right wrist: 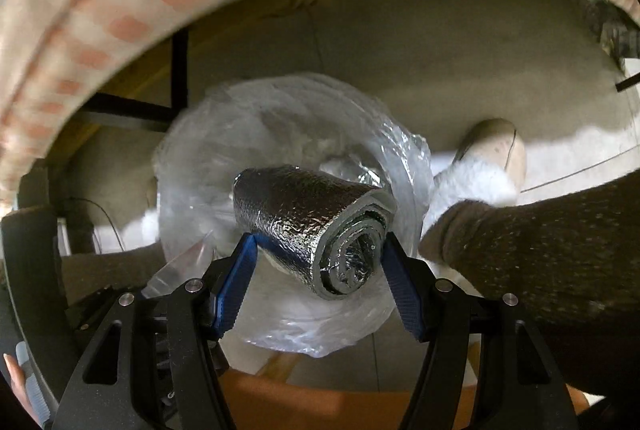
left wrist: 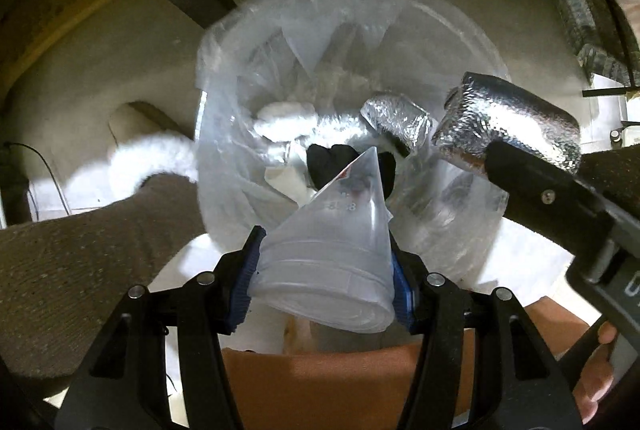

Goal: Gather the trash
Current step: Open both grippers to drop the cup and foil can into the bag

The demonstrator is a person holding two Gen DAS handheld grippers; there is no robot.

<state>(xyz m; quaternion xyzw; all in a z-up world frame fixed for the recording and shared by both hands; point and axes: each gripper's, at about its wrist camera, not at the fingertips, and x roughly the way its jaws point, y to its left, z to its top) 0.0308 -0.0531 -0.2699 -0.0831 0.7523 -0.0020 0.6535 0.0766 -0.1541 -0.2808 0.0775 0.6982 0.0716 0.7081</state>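
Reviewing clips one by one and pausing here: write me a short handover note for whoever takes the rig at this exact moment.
Left claw: shut on a clear plastic cup, squashed, held over the bin.
Right claw: holding a rolled silver foil sheet over the same bin.
Bin: clear bag liner open below both claws; another foil roll, white wads and something black already inside.
Done: both pieces picked up and brought over the opening.
Left: open each claw to drop its piece in. Whether more trash remains elsewhere is not visible.
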